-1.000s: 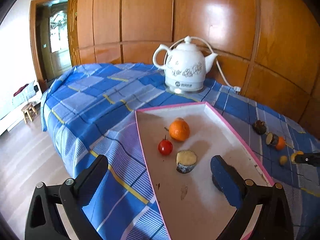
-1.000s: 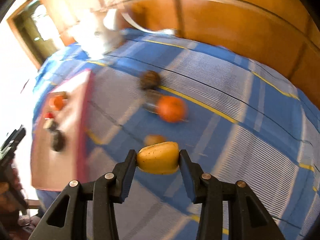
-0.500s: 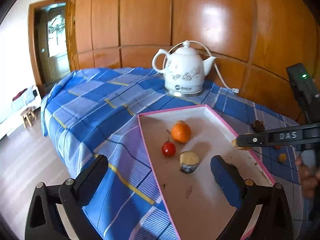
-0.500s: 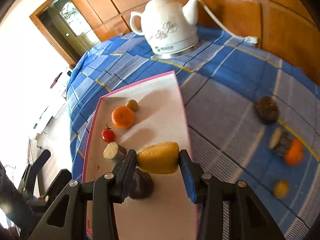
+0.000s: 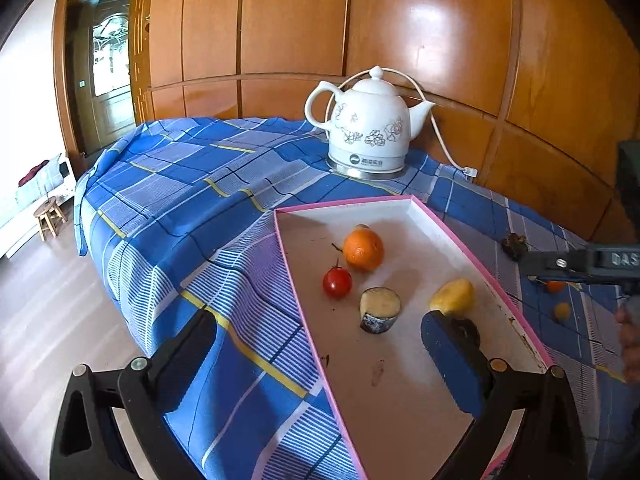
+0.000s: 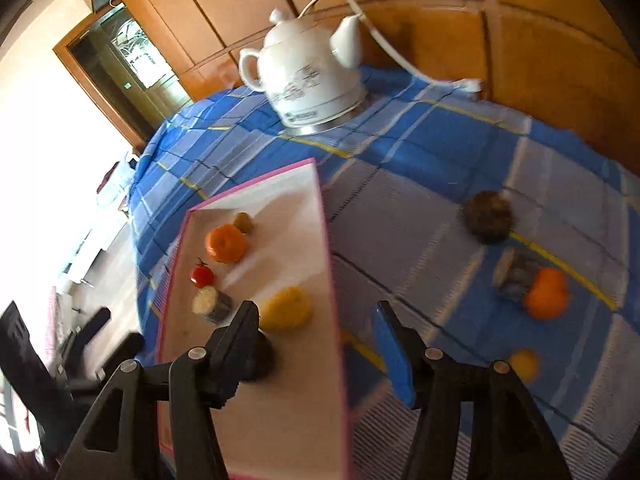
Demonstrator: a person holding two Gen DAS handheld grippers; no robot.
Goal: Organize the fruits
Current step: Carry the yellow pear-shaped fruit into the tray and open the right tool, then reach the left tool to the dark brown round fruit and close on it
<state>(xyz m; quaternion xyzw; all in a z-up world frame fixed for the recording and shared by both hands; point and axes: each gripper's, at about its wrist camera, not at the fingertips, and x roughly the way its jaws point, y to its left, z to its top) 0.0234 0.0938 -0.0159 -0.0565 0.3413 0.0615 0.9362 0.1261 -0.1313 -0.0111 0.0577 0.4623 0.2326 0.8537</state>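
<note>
With its jaws just opened and empty, the right gripper (image 6: 316,332) leaves the yellow fruit (image 6: 286,308) in the tray (image 6: 332,280) (left gripper (image 5: 320,352) jaws apart).

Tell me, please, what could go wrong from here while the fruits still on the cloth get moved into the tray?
1. The right claw has just been opening, with nothing between its jaws; the yellow fruit piece lies just ahead of its finger and could get knocked.
2. The pink-rimmed tray fills up near its front: another drop may bump the cut piece or cherry tomato.
3. The tangerine touches a cut piece on the cloth; grabbing one may shove the other.
</note>
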